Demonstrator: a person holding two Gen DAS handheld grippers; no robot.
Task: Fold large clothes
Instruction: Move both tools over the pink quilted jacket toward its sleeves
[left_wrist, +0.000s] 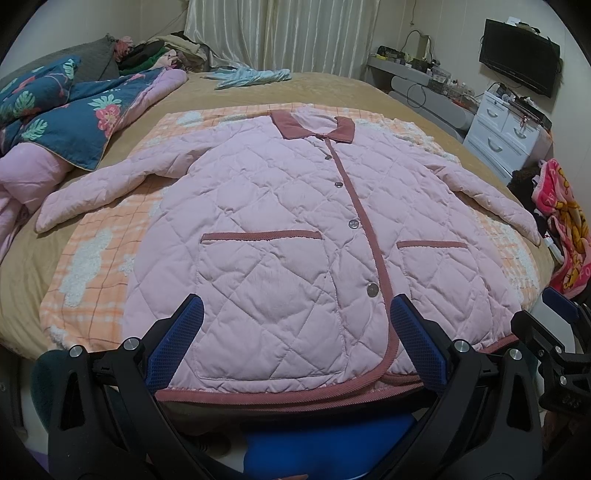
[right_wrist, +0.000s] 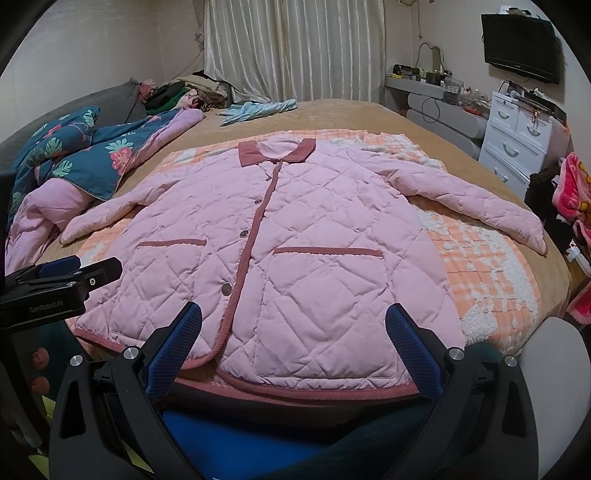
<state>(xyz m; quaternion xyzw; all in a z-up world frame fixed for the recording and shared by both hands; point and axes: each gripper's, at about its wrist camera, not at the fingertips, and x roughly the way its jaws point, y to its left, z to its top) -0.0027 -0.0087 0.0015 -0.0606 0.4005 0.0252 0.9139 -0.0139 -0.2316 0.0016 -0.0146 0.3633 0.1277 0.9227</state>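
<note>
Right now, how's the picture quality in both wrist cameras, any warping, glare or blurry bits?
Left wrist view: strong fisheye bending, black corners, even soft room light, the pink quilted jacket sharp, no glare; the open left tongs also look crisp. Right wrist view: same curved bed edge and dark vignette, curtains slightly shiny, the open right tongs sharp, far shelf clutter too small to read.

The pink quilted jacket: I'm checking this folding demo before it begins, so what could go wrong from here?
The pink quilted jacket lies flat and buttoned, both grippers open at its hem. Risks:
1. It is thick and padded, so folds may spring open.
2. It lies on a loose orange checked blanket; a low pinch could grab that too.
3. The left sleeve ends close to the floral quilt and might snag it when swung inward.
</note>
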